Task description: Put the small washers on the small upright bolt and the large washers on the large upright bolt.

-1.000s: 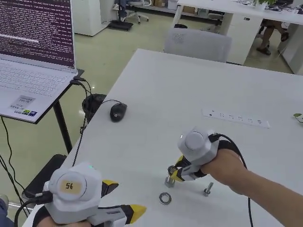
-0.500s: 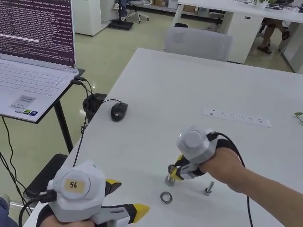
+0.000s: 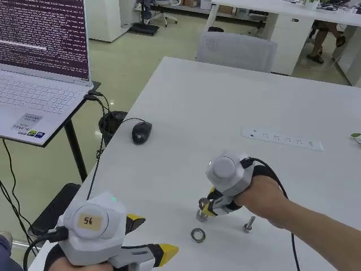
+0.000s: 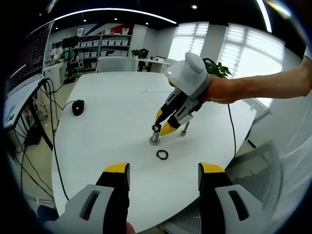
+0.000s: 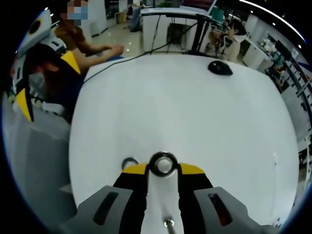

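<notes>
One washer (image 3: 203,201) sits in the R tongs (image 3: 206,208) over the large bolt (image 3: 201,215), head view; spare washer (image 3: 197,235) and small bolt (image 3: 247,226) near on the counter (image 3: 225,101). Left gripper view: L tongs (image 4: 164,170) gape wide. Right gripper view: washer pinched betw. jaws.

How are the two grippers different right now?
The left gripper is open with nothing between its jaws, while the right gripper is shut on a washer. The left gripper hovers by the near edge of the table, away from the parts, while the right gripper is right over the large bolt. Both have yellow tips.
</notes>
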